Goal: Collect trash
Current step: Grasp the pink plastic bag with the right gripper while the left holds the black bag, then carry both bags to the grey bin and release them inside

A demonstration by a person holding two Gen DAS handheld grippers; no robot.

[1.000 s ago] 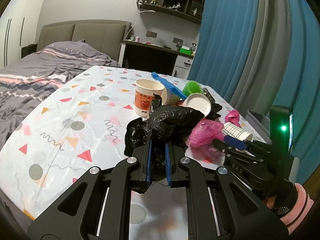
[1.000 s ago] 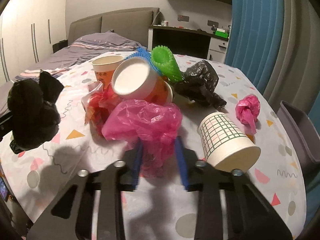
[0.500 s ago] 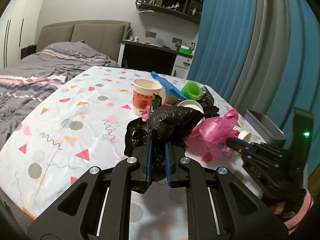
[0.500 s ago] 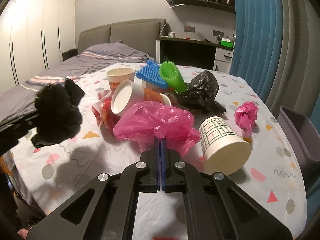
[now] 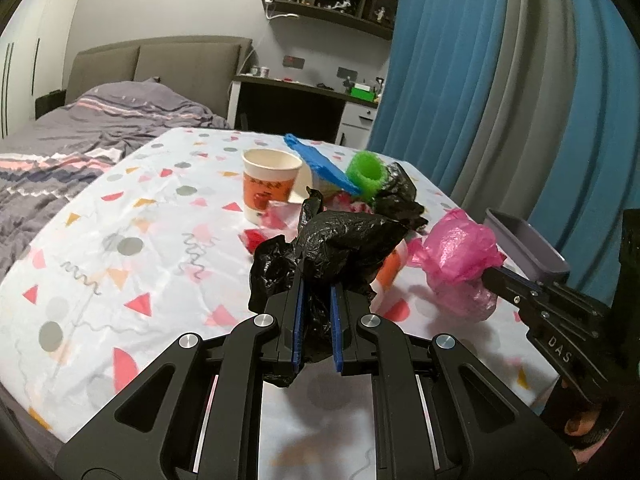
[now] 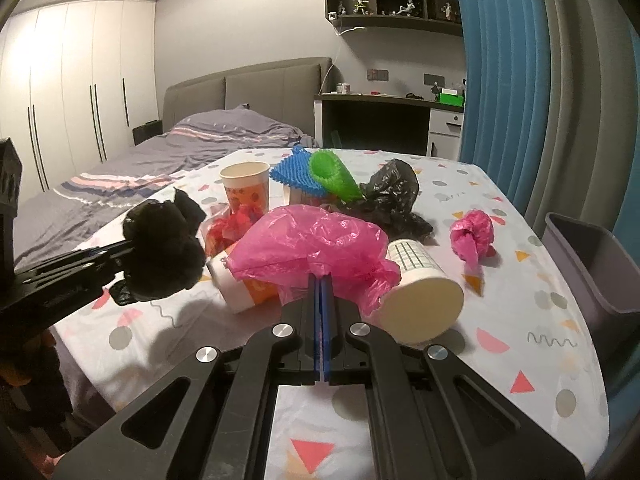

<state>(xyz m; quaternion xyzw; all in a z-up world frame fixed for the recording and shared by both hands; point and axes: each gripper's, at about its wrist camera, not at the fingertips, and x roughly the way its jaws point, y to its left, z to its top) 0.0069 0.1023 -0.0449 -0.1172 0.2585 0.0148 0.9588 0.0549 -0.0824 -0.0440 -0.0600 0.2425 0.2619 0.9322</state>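
Where grippers pinch: crinkled black plastic bag (image 5: 340, 248), glossy pink film bag (image 6: 312, 244).

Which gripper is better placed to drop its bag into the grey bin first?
Right. The right gripper, holding the pink bag, is nearer the grey bin; the left gripper with the black bag is farther away.

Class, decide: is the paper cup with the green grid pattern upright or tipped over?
Tipped over. The grid-patterned cup lies on its side on the tablecloth, its round end facing the camera.
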